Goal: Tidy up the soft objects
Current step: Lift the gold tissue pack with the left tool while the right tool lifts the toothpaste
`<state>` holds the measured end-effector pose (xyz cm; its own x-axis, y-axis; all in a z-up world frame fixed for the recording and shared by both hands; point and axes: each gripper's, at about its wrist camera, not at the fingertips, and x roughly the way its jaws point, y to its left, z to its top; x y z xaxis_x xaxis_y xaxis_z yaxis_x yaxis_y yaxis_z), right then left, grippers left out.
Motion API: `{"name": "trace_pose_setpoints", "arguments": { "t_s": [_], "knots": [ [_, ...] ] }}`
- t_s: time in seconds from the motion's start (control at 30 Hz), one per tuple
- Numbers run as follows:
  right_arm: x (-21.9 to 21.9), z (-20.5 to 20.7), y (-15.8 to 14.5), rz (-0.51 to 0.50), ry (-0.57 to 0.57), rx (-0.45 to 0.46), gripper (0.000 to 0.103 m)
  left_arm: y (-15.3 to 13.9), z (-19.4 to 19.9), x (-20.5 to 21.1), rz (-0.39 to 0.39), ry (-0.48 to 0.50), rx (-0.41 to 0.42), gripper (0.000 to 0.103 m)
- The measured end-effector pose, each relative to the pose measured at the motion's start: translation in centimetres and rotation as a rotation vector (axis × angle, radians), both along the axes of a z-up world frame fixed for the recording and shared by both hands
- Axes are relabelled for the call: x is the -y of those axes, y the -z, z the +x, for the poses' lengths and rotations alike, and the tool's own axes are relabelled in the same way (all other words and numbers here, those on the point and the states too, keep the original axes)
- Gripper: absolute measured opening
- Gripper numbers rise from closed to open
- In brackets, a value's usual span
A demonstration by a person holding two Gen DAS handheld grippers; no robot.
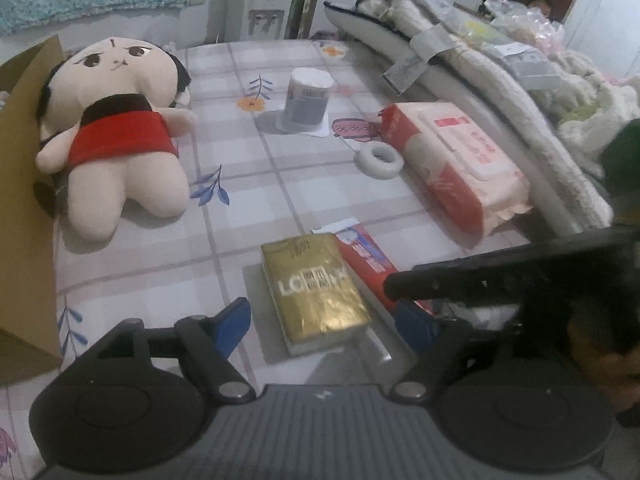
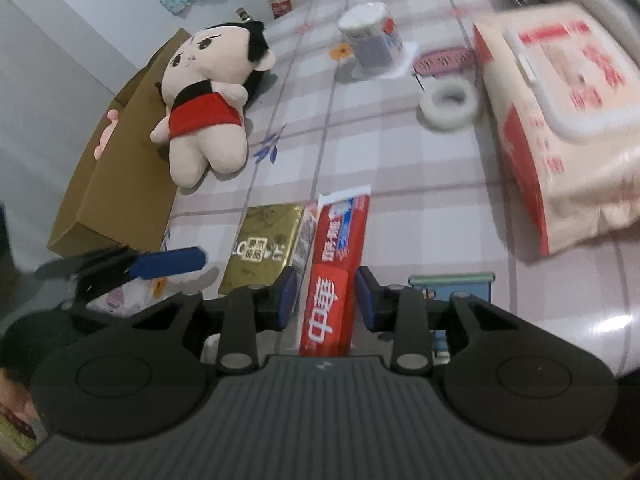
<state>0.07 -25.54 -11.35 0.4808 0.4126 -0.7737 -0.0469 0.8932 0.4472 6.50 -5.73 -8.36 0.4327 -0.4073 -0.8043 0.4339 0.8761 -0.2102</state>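
gold pack [image 1: 316, 286] lies between your left gripper [image 1: 324, 320] pads, jaws wide, nothing pressed or held. step in hand, by judgement: picking soft items off the bed for sorting. next, close the left jaws on the pack squarely. to its right, your right gripper [image 2: 326, 300] straddles the red tube [image 2: 334, 272], jaws narrow, pads just beside its sides; firm contact cannot be told. doll [image 1: 116, 128] leans by the box [image 1: 24, 200].

Checked bedsheet [image 1: 248, 184], plush doll [image 1: 116, 128], tissue roll [image 1: 308, 98], wipes pack [image 1: 452, 160], tape ring [image 1: 380, 159], gold packet [image 1: 316, 288], toothpaste tube [image 2: 340, 264]
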Motion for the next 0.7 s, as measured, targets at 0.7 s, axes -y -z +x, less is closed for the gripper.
{"name": "trace_pose_setpoints", "arguments": {
  "t_s": [0.7],
  "knots": [
    [-1.2,1.5,-0.1,-0.121,-0.060,0.005,0.049,2.9,3.9,1.2,0.098,-0.050,-0.046,0.062]
  ]
}}
